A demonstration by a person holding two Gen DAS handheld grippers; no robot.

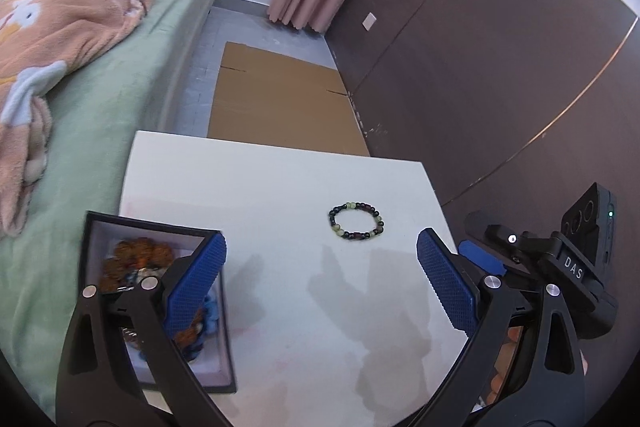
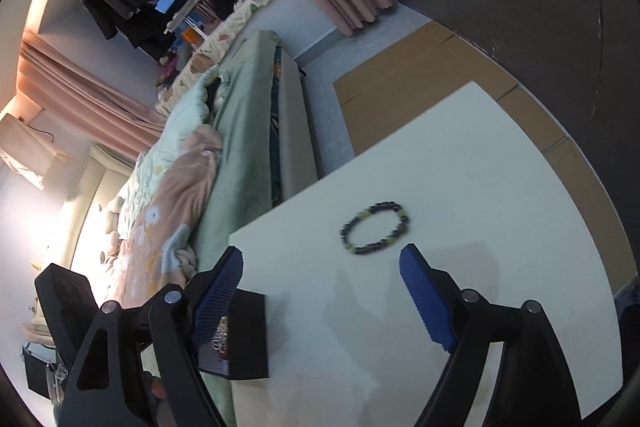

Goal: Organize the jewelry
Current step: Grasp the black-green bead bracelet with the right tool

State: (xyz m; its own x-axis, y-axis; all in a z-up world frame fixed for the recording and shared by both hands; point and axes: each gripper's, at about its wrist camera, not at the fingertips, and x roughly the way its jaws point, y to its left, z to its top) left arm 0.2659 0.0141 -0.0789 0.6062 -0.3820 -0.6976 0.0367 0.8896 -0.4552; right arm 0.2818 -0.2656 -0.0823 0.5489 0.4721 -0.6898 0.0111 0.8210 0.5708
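Bracelet loose on the counter, both tongs spread

Your bracelet (image 1: 355, 221) lies flat mid-counter (image 1: 280, 187), well clear of every edge; the open jewelry box (image 1: 224, 311) sits at the left edge. Your left tongs (image 1: 320, 283) and right tongs (image 2: 320, 295) angle downward, empty, just short of it.

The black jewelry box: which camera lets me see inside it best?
The left wrist view. There the black jewelry box shows its open top, with orange and blue beads inside, partly behind a blue finger. The right wrist view shows mostly its dark outer wall and a sliver of contents.
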